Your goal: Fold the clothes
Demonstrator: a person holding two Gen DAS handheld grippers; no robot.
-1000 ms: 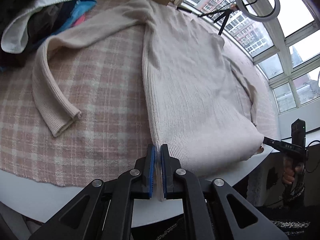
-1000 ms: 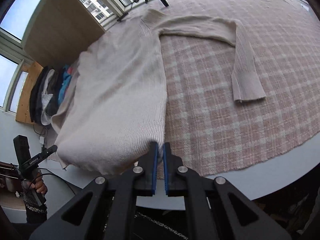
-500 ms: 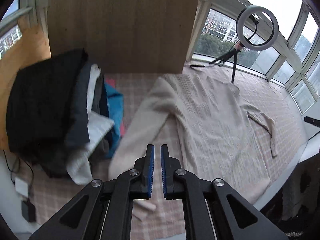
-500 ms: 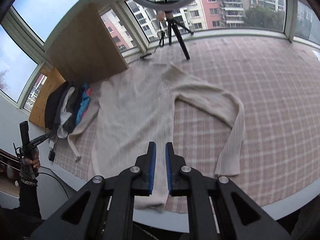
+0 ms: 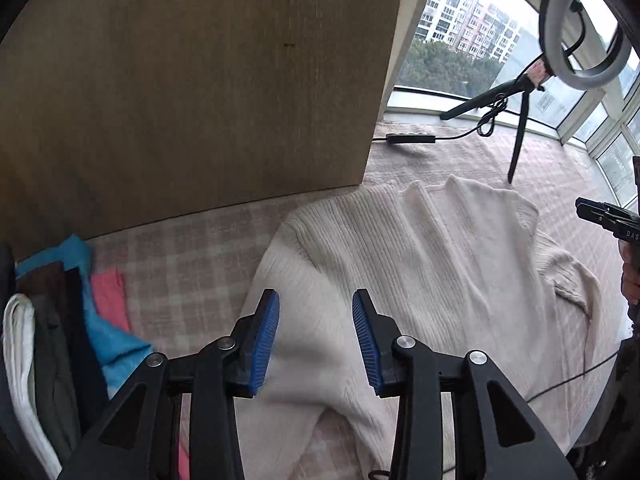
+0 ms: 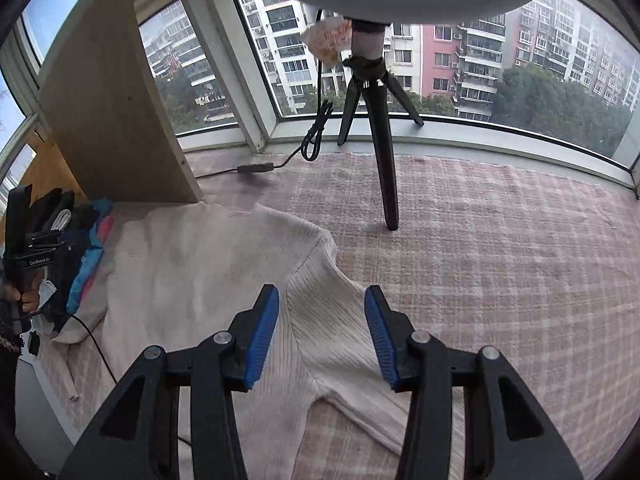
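Ahead of both pairs of fingers: a cream ribbed sweater (image 5: 420, 280) lies spread on the pink plaid cloth (image 6: 500, 248) that covers the surface.
Left gripper (image 5: 316, 338): its blue-padded fingers (image 5: 264, 340) are spread wide with nothing between them, above the sweater's shoulder where the sleeve joins the body.
Right gripper (image 6: 322, 336): its fingers (image 6: 262, 336) are likewise parted and empty, above the other shoulder, where that sleeve branches off toward the lower right of the view.
Sweater body: it lies in front of and between the two grippers, with the collar at the far end, beyond the fingertips.
Sleeve nearest the left fingers: it runs down under them toward the near edge of the view.
Clothes pile (image 5: 60, 340): to the left of the left fingers, just beside the sweater, with blue, pink, white and dark pieces.
Wooden board (image 5: 192, 92): it stands upright beyond the left fingers, behind the pile and the sweater's far shoulder.
Ring light (image 5: 580, 28): it sits on a black tripod (image 6: 380, 152) that stands on the cloth beyond the right fingers, past the collar; one leg comes down near the sweater's far shoulder.
Cable (image 6: 280, 164): it lies on the cloth beside the tripod, near the window.
Windows (image 6: 480, 60): they curve around the far side, with apartment blocks and trees outside.
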